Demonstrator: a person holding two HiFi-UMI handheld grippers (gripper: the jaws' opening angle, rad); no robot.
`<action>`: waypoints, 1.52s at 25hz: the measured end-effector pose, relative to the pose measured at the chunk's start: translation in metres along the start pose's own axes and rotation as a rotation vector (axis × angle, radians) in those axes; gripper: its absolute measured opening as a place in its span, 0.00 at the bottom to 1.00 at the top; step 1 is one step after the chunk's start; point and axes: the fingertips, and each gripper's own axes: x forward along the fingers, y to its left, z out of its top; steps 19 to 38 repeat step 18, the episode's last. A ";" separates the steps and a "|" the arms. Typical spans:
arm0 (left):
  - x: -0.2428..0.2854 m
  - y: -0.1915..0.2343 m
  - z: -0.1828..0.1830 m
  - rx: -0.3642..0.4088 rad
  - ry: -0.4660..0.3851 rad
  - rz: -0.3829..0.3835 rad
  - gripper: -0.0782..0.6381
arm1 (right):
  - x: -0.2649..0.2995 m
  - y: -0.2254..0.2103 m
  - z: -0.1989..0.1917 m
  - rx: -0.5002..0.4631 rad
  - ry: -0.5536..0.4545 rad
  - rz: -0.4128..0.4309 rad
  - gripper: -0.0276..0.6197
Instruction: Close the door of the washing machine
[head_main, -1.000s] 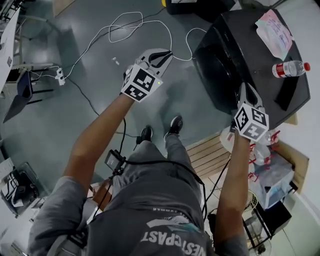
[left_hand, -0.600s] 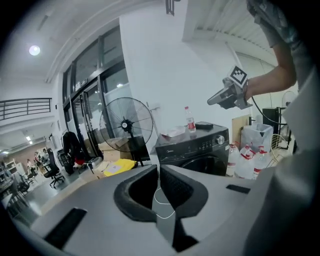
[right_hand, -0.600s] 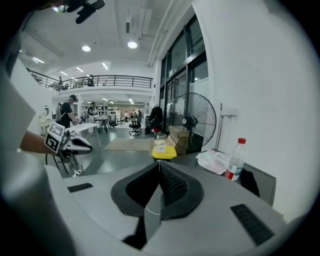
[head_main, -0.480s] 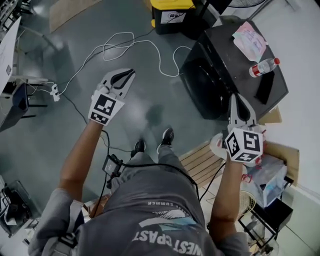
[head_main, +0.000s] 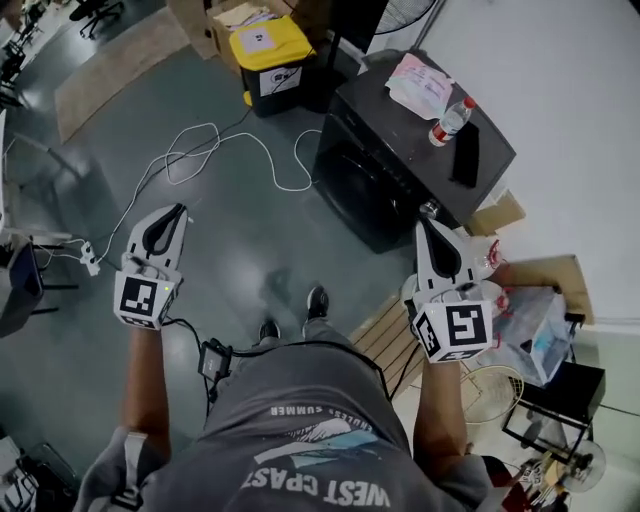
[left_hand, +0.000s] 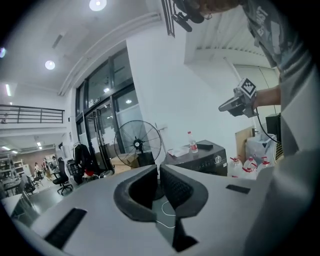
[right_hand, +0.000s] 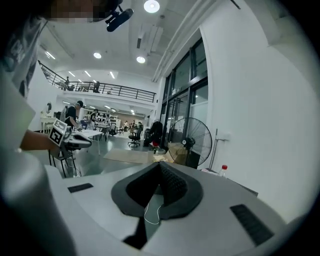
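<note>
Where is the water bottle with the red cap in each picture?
Head view: water bottle upper right, standing on the washing machine.
Left gripper view: right of centre, on the machine's top.
Right gripper view: low, right of centre.
Shared landmark: the big standing fan.

Black washing machine (head_main: 385, 185) (bottle (head_main: 451, 120) on top) near right tool (head_main: 428, 223), left tool (head_main: 180, 210) apart.

Both arms extended forward from the torso (head_main: 300, 420); left gripper (head_main: 176, 214) and right gripper (head_main: 429, 224), well apart, were closed and empty.
</note>
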 end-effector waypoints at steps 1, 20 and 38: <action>-0.008 0.001 0.004 -0.004 -0.006 0.008 0.15 | -0.009 0.001 0.005 -0.002 -0.012 -0.006 0.09; -0.062 -0.021 0.016 -0.049 -0.048 0.009 0.15 | -0.085 0.017 0.018 0.010 -0.073 -0.103 0.09; -0.062 -0.021 0.016 -0.049 -0.048 0.009 0.15 | -0.085 0.017 0.018 0.010 -0.073 -0.103 0.09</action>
